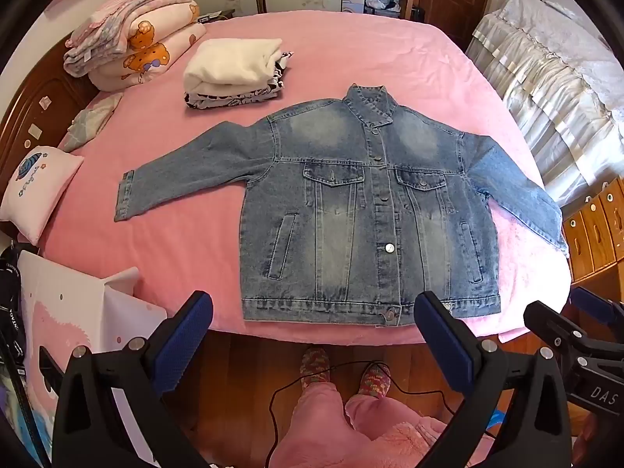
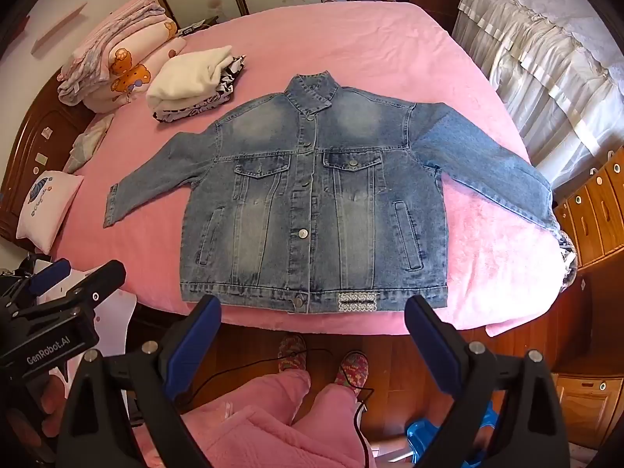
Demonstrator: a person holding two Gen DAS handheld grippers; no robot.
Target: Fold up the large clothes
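Observation:
A blue denim jacket [image 1: 343, 214] [image 2: 312, 202] lies face up and buttoned on the pink bed [image 1: 351, 46] [image 2: 351, 39]. Its collar points away from me, both sleeves are spread out, and its hem lies along the near edge. The right-hand sleeve reaches the bed's right edge. My left gripper [image 1: 312, 308] hovers above the hem, open, with nothing between its blue pads. My right gripper [image 2: 312, 306] hangs over the same hem, also open and empty. Each gripper shows in the other's view: the right gripper [image 1: 565, 308] at the right, the left gripper [image 2: 82, 273] at the left.
A folded white garment on a patterned one [image 1: 234, 66] [image 2: 195, 78] sits behind the jacket's left sleeve. Folded quilts [image 1: 132, 35] and a small pillow [image 1: 39, 187] lie at the left. Wooden drawers [image 1: 596, 226] stand at the right. A person's pink-clad legs and slippers [image 1: 319, 362] stand on the wood floor below.

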